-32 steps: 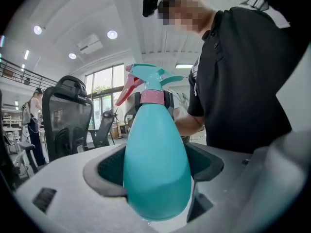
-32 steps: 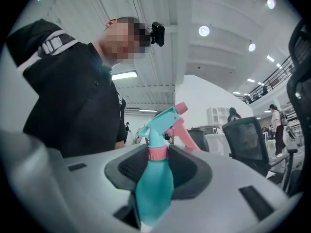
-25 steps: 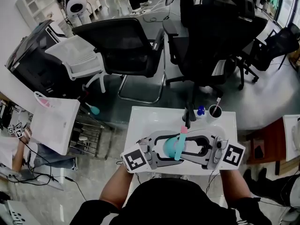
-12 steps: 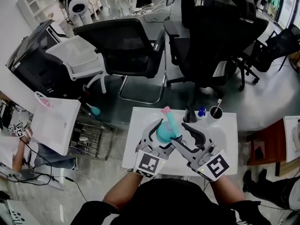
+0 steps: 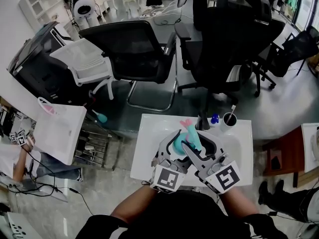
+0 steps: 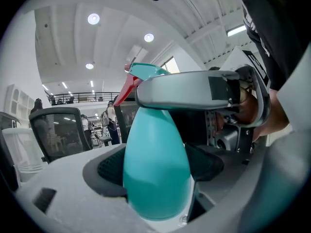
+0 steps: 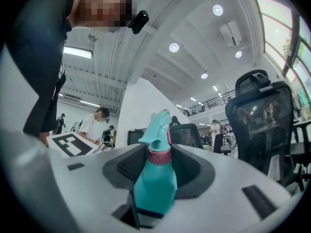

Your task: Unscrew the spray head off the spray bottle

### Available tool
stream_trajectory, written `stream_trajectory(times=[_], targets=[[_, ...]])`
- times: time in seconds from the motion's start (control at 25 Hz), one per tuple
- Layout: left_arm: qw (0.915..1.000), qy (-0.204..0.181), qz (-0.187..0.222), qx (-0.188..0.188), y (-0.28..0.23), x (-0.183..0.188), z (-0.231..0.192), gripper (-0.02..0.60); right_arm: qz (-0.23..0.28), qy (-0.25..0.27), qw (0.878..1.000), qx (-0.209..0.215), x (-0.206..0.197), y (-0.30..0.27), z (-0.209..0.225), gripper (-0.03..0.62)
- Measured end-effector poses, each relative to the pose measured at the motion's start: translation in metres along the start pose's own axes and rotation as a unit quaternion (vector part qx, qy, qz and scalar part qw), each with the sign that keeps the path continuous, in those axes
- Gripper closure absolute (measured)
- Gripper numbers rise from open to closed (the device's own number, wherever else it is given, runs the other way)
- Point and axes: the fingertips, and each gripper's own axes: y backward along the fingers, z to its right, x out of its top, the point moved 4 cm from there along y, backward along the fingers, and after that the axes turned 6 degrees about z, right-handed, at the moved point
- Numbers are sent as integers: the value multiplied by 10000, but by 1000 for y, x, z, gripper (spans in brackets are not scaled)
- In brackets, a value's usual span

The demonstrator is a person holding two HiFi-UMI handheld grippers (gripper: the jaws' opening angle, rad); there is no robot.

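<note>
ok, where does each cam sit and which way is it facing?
Head view: on the person's head, steeply down at the white table, left gripper, right gripper, spray bottle; forearms, dark top show.
Left gripper view: on that gripper, tilted up along jaws clamped on the bottle's body; the right gripper's jaw crosses its neck; a hand shows.
Right gripper view: on that gripper, tilted up along jaws closing either side of the pink collar; the dark top shows.
Shared: all see the bottle; both gripper views, ceiling lights.
</note>
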Motion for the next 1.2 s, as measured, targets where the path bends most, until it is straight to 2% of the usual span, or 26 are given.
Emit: stream_trajectory(times=[0.16, 0.44, 0.72, 0.84, 1.0, 1.2], targets=[[10000, -10, 40, -83, 1, 3, 3, 198, 36, -11, 10000, 32, 3, 4, -3, 436], [9993, 64, 114, -349, 2, 7, 6, 198, -15, -57, 9994, 345, 7, 7, -4, 450], [9954, -48, 193, -940, 6, 13, 10, 199, -56, -97, 9953, 964, 11, 13, -5, 453], [9889, -53, 379, -1434, 8, 23, 14, 199, -61, -118, 9902, 1390, 15, 18, -8, 453], [9762, -9, 600, -2086, 14, 29, 21, 199, -141, -70, 9785, 2056, 18, 25, -13, 453], [9549, 2, 829, -2851, 23, 42, 33, 199, -244, -93, 9554, 2941, 22, 35, -23, 454]])
